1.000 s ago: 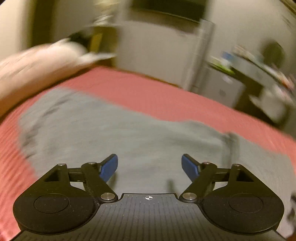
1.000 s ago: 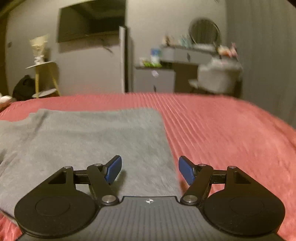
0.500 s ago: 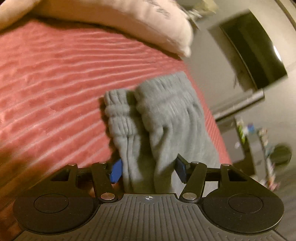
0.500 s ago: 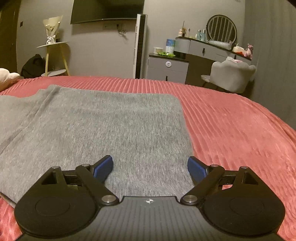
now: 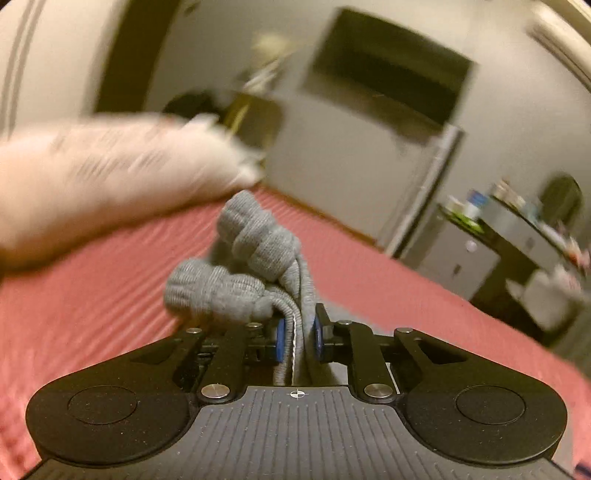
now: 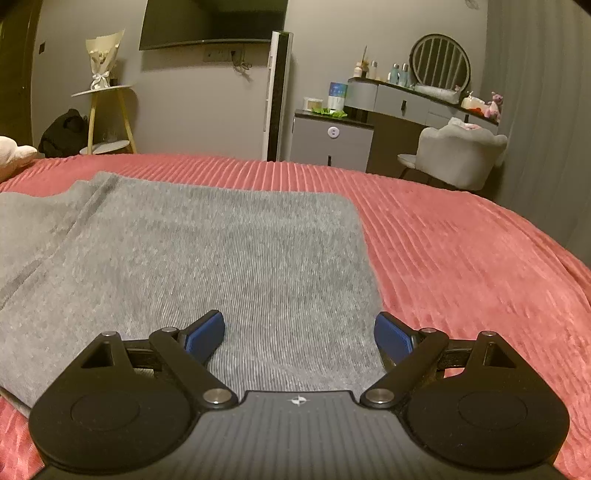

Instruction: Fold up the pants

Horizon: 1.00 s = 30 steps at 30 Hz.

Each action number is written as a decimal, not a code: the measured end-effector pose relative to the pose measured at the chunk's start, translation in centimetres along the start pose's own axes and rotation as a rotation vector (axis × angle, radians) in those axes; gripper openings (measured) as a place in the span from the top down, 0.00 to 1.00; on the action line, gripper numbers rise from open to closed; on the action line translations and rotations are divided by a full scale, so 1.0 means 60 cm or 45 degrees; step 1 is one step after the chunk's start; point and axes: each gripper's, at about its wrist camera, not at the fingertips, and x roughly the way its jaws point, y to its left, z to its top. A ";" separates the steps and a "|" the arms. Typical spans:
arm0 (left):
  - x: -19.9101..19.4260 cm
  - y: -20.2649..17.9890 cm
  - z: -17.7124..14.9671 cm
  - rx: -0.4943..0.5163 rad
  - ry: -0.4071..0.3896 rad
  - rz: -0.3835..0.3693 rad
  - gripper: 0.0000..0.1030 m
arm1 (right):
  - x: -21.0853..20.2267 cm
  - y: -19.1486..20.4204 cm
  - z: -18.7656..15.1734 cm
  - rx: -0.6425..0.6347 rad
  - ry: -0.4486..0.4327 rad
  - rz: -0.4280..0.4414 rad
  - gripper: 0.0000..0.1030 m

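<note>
Grey pants [image 6: 207, 258] lie flat on the red bedspread [image 6: 461, 236] in the right wrist view. My right gripper [image 6: 299, 338] is open, low over the pants' near right corner, its blue pads on either side of the cloth edge. In the left wrist view my left gripper [image 5: 298, 338] is shut on the bunched cuff end of the pants [image 5: 255, 266], which stands up crumpled above the bed. The view is blurred by motion.
A pale pillow [image 5: 99, 173] lies at the left of the bed. Beyond the bed stand a wall TV [image 6: 214, 20], a white tower unit [image 6: 276, 96], a small side table [image 6: 107, 118], a dresser with mirror [image 6: 417, 99] and a grey chair [image 6: 461, 155].
My left gripper has closed on the bunched end of the pants and lifted it off the bed. My right gripper has stayed open and sunk slightly toward the pants' corner.
</note>
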 end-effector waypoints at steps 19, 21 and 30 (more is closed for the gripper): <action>-0.001 -0.368 -0.193 1.134 0.374 -0.441 0.24 | -0.018 -0.045 0.010 0.240 -0.030 0.119 0.14; -0.023 -0.339 -0.166 1.008 0.317 -0.408 0.19 | -0.016 -0.044 0.013 0.256 -0.021 0.159 0.14; -0.032 -0.161 -0.107 0.489 0.328 -0.150 0.18 | -0.029 0.059 0.067 0.030 -0.099 0.652 0.04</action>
